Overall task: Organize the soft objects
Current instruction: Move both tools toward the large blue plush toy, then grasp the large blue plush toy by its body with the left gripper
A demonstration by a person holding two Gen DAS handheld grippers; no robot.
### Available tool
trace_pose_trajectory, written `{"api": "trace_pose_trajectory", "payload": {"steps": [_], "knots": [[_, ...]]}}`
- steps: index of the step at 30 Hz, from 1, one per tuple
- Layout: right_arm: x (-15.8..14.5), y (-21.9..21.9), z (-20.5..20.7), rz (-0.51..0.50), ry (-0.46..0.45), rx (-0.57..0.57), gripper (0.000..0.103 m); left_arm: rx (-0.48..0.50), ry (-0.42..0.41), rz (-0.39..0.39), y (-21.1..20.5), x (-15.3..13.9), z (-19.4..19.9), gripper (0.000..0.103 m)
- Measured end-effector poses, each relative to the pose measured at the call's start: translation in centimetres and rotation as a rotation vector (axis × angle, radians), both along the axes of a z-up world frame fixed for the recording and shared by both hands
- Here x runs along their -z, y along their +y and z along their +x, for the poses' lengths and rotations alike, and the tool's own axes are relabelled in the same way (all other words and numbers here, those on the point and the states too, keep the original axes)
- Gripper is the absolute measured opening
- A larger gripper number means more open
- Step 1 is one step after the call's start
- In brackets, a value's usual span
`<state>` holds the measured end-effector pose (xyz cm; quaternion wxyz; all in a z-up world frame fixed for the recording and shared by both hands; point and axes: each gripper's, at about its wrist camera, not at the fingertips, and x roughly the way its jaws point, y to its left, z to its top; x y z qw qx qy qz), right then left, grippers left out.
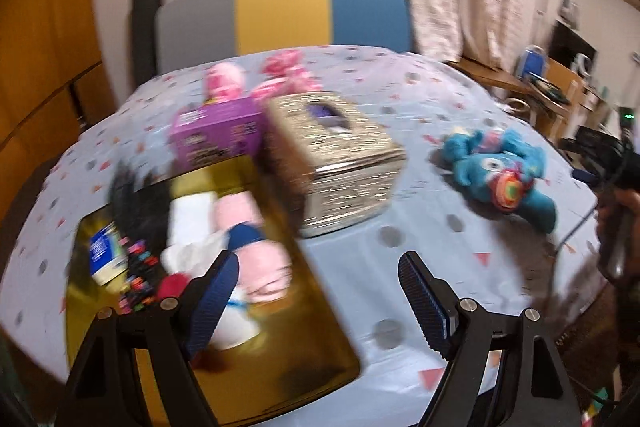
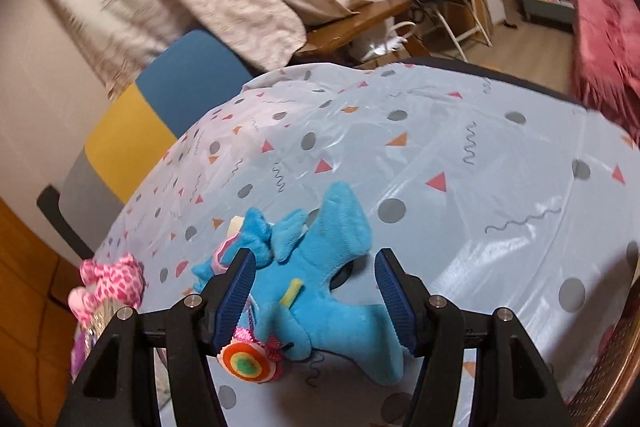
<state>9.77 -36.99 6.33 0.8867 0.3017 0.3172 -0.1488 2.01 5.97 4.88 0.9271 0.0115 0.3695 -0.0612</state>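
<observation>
Soft toys were only partly sorted. A gold tray point(image 1: 320, 327) already held pink and white rolled items, while the blue plush point(image 2: 320, 279) lay on the patterned tablecloth point(image 2: 460, 155) and a pink plush point(image 2: 114, 281) sat farther back beside a silver tissue box point(image 1: 344, 155). The right gripper point(image 2: 316, 297) straddled the blue plush — jaws spread, pads not visibly pressing. The left gripper point(image 1: 320, 299) hung open and empty at the tray's edge — both plush toys apparently remained to be placed.
</observation>
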Motion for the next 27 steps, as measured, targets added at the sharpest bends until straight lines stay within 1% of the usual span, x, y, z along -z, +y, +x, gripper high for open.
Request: {"api": "trace_pose_trajectory", "payload": {"steps": [4,7,13,16,20,23,24,27], "knots": [[0.6,-1.3,-0.5,0.067,-0.005,0.046,0.063,0.085,0.015,-0.013,-3.2,0.1,1.5,0.082],[0.9,-1.8,-0.6,0.105,-0.005,0.057,0.063,0.142,0.047,-0.024,-5.7,0.6,2.9,0.082],[1.7,-1.7,0.1,0.138,0.031,0.029,0.063,0.226,0.119,-0.078,-10.0,1.8,5.3,0.081],[2.9,-1.8,0.8,0.181,0.079,0.003,0.063,0.255,0.160,-0.104,-11.9,2.5,6.3,0.081],[4.9,-1.8,2.0,0.266,0.148,-0.033,0.063,0.277,0.185,-0.103,-13.1,3.4,6.4,0.081],[5.3,-1.8,2.6,0.244,0.179,-0.027,0.064,0.280,0.209,-0.108,-13.0,4.2,6.4,0.081],[5.5,-1.8,2.7,0.242,0.187,-0.029,0.066,0.275,0.215,-0.114,-12.8,4.3,6.3,0.081],[6.0,-1.7,3.4,0.219,0.239,-0.031,0.068,0.265,0.232,-0.135,-12.1,4.8,6.3,0.081]]}}
